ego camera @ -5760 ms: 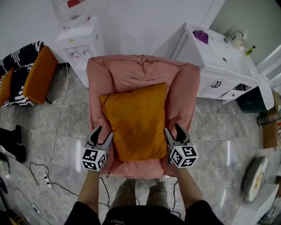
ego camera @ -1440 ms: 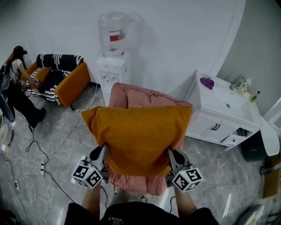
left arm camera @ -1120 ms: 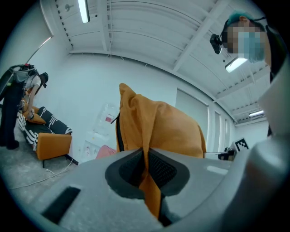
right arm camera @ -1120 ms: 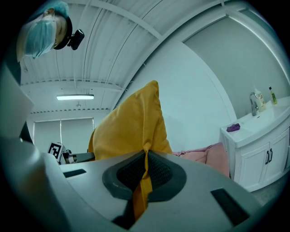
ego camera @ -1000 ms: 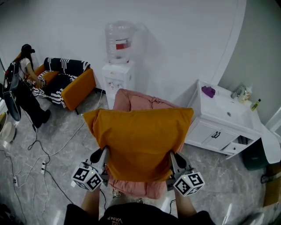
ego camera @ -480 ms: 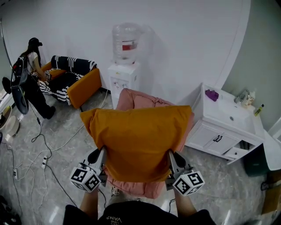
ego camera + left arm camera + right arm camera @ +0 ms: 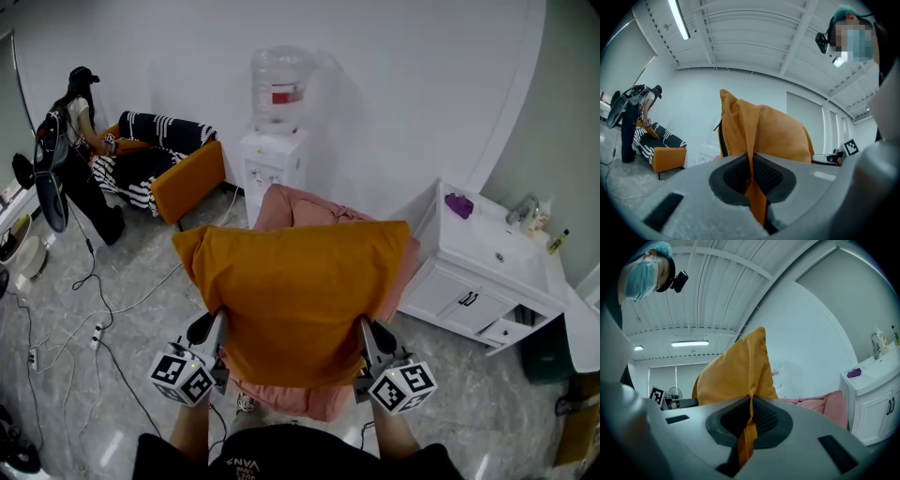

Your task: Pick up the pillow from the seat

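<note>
Over the pink armchair (image 7: 314, 208), the orange pillow (image 7: 295, 300) hangs upright in the air, its broad face toward my head camera and hiding most of the chair. I hold it low on both sides. My left gripper (image 7: 206, 330) is pinched tight on a fold of fabric at the left edge. My right gripper (image 7: 368, 336) is clamped the same way on the right edge, with cloth squeezed flat between each pair of pads. Behind the chair a water dispenser (image 7: 275, 131) stands against the white wall. A white sink cabinet (image 7: 487, 272) sits to the right. An orange sofa (image 7: 187, 178) with a striped throw and a person (image 7: 80, 131) are at far left.
</note>
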